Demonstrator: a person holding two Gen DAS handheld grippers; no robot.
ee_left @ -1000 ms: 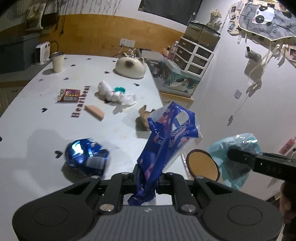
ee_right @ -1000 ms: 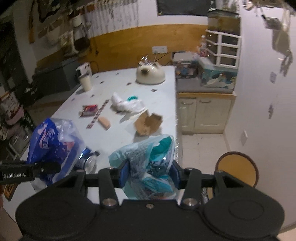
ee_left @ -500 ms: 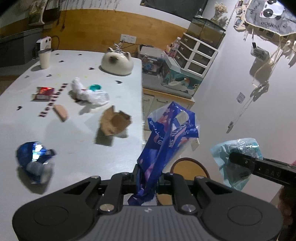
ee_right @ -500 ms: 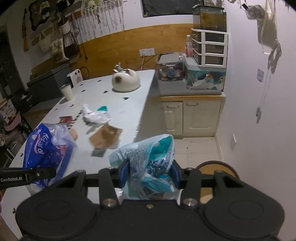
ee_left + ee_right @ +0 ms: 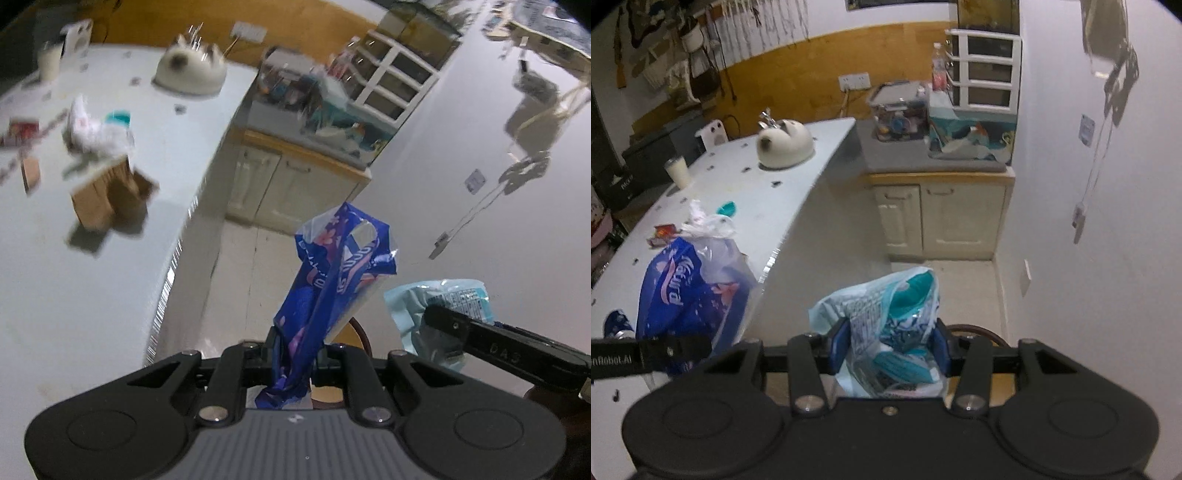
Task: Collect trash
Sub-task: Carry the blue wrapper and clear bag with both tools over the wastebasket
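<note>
The left gripper (image 5: 295, 354) pinched the blue wrapper (image 5: 332, 280) beside the table (image 5: 74, 288); the right gripper (image 5: 889, 350) clamped the teal bag (image 5: 886, 325).

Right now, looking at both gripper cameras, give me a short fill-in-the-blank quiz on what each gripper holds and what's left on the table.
1. The left gripper is shut on a crumpled ____ plastic wrapper.
2. The right gripper clamps a ____ plastic bag.
3. The torn cardboard box lies on the white ____.
4. The cat-shaped ornament sits at the table's ____ end.

Missing words: blue; teal; table; far
</note>
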